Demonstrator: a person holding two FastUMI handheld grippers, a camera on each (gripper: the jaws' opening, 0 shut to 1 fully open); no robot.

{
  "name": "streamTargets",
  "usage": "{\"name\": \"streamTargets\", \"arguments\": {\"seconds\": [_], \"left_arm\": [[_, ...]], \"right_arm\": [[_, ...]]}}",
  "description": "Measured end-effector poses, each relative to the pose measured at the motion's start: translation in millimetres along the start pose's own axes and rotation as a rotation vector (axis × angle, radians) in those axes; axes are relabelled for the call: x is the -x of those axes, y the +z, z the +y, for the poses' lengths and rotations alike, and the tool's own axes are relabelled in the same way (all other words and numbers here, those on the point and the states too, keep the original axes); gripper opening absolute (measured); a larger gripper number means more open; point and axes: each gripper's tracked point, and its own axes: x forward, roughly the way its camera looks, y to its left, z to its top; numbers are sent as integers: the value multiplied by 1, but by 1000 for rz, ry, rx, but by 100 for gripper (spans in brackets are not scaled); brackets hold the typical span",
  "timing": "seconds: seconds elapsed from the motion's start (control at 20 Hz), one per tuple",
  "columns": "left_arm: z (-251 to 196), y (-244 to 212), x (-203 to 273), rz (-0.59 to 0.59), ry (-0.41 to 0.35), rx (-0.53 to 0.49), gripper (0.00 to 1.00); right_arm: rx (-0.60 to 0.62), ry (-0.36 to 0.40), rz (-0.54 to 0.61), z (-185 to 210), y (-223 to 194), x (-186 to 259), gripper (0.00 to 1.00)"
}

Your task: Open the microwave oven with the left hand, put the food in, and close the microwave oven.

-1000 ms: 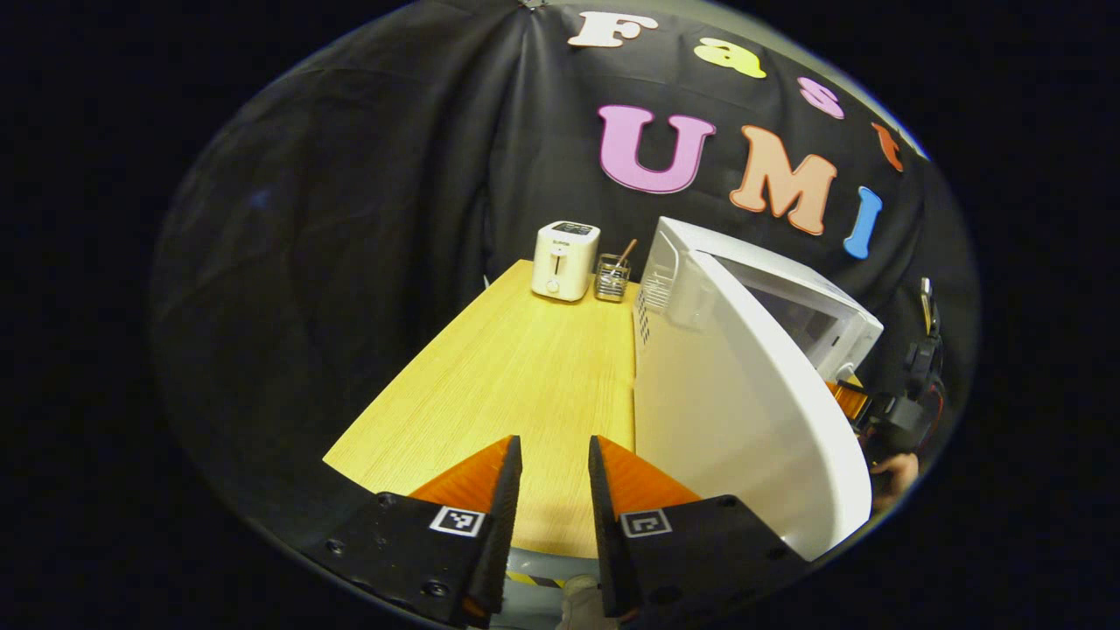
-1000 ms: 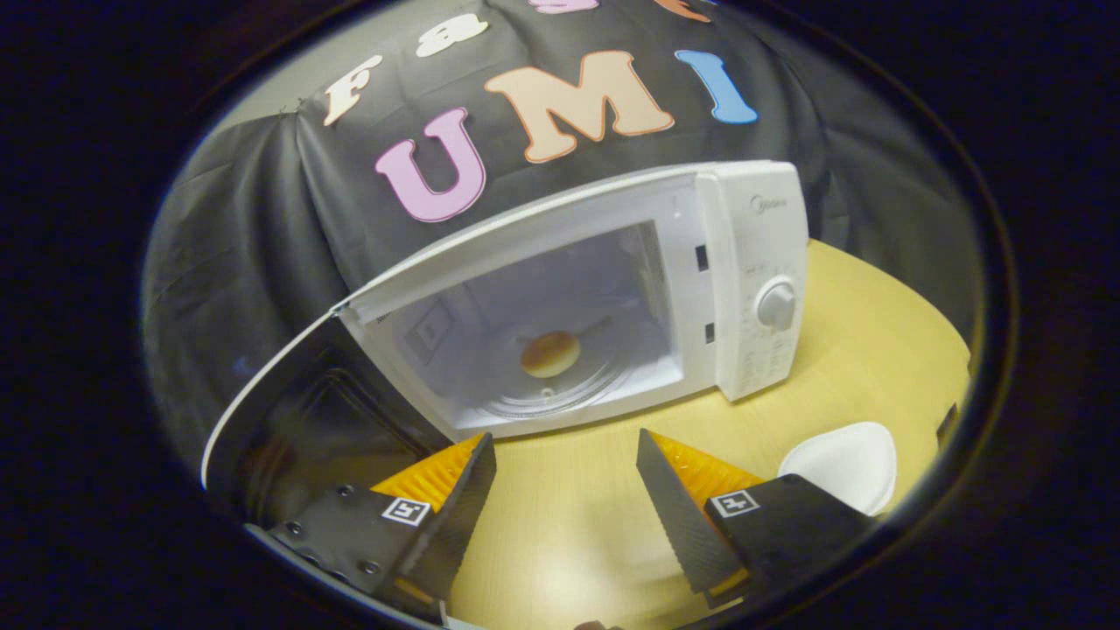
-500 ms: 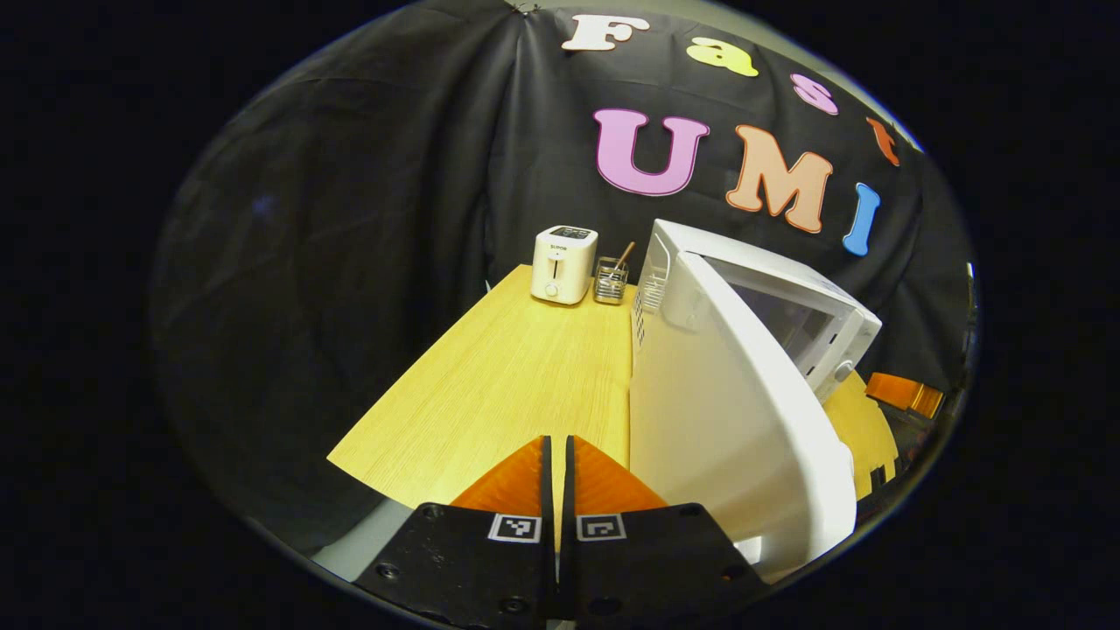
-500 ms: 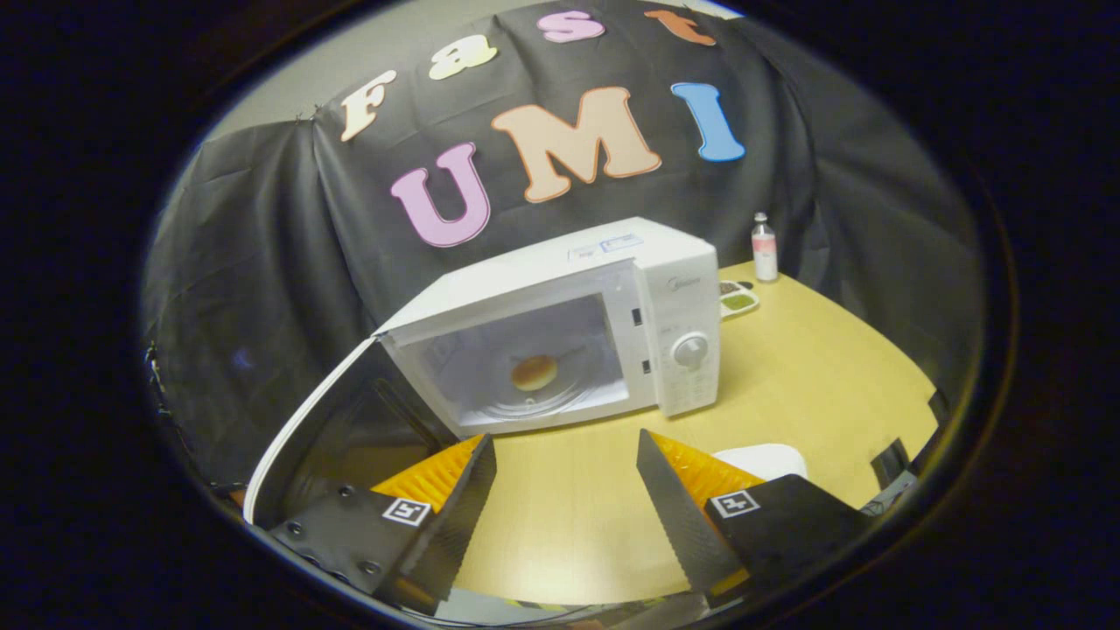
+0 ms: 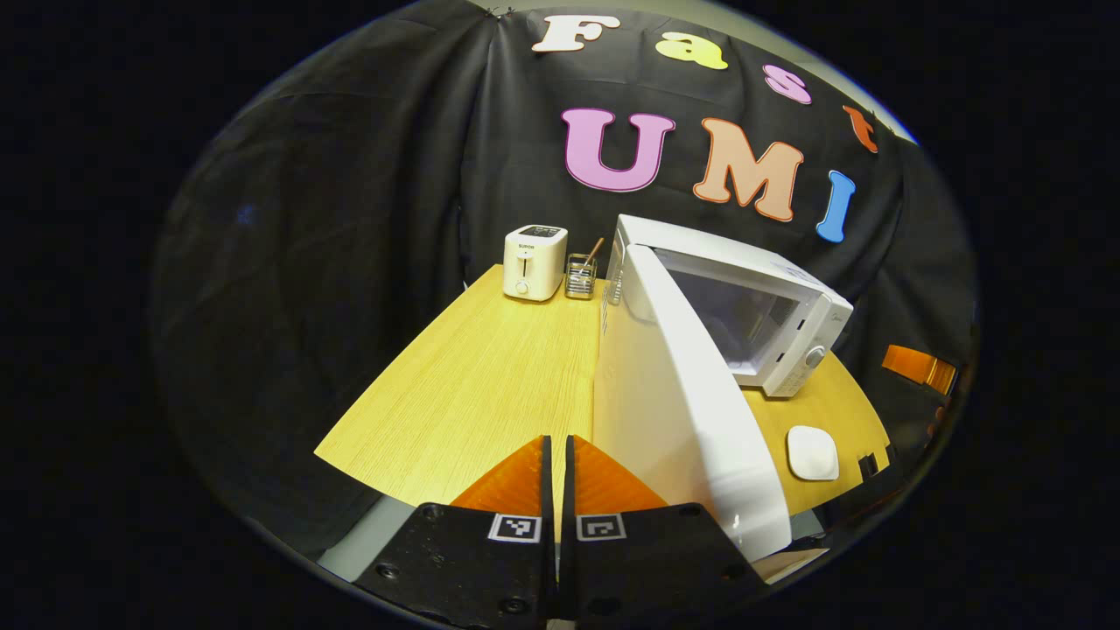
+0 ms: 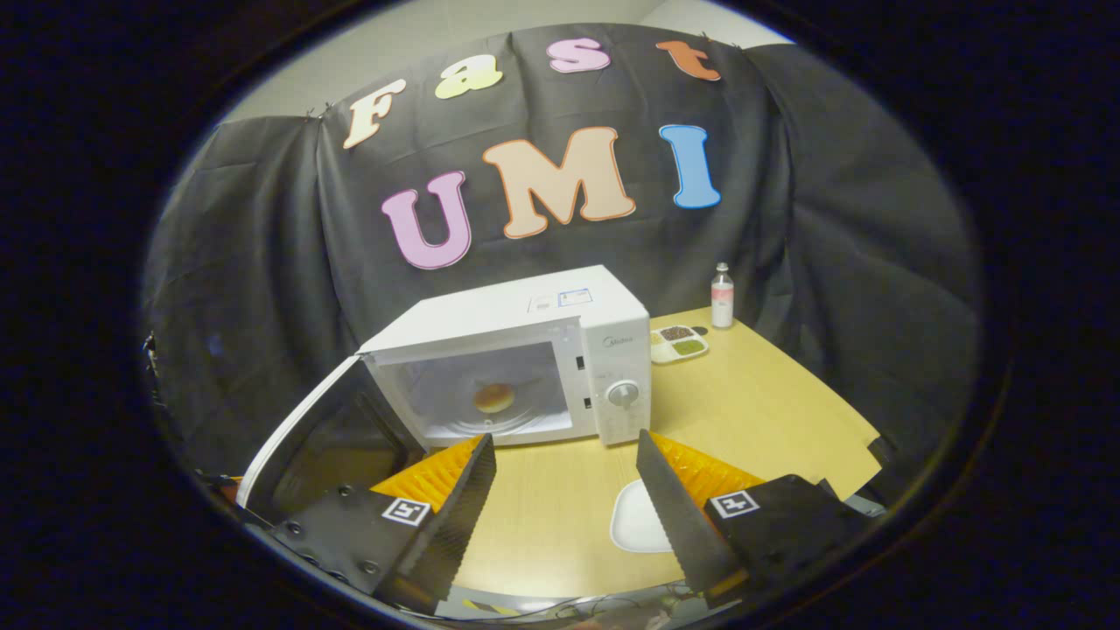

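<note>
White microwave [image 6: 525,350] door [image 5: 674,420] swung open | bun [image 6: 494,398] inside | right gripper [image 6: 564,490] parted

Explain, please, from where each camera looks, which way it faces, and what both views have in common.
Left gripper view: rides on the left gripper, fingers closed, facing along the table beside the open microwave door, toward the toaster.
Right gripper view: rides on the right gripper, fingers apart, facing the open microwave with the bun inside.
Shared: microwave, door, table, white plate.
</note>
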Motion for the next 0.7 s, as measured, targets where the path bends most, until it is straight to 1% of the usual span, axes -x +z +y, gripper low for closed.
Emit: {"name": "streamTargets", "arguments": {"seconds": [0.15,0.3,0.4,0.55,0.7], "left_arm": [[-7,-1,3,6,12,-17,1],[-21,-4,9,12,18,-19,1],[-35,-6,10,24,21,-2,1],[-64,-9,10,29,-5,18,0],[-92,-9,6,29,-31,1,1]], "right_arm": [[-17,2,-4,-8,7,2,100],[1,7,-6,-21,13,4,99],[18,6,-3,-33,15,5,100],[17,11,-4,-47,17,7,100],[26,13,5,-64,15,12,100]]}}
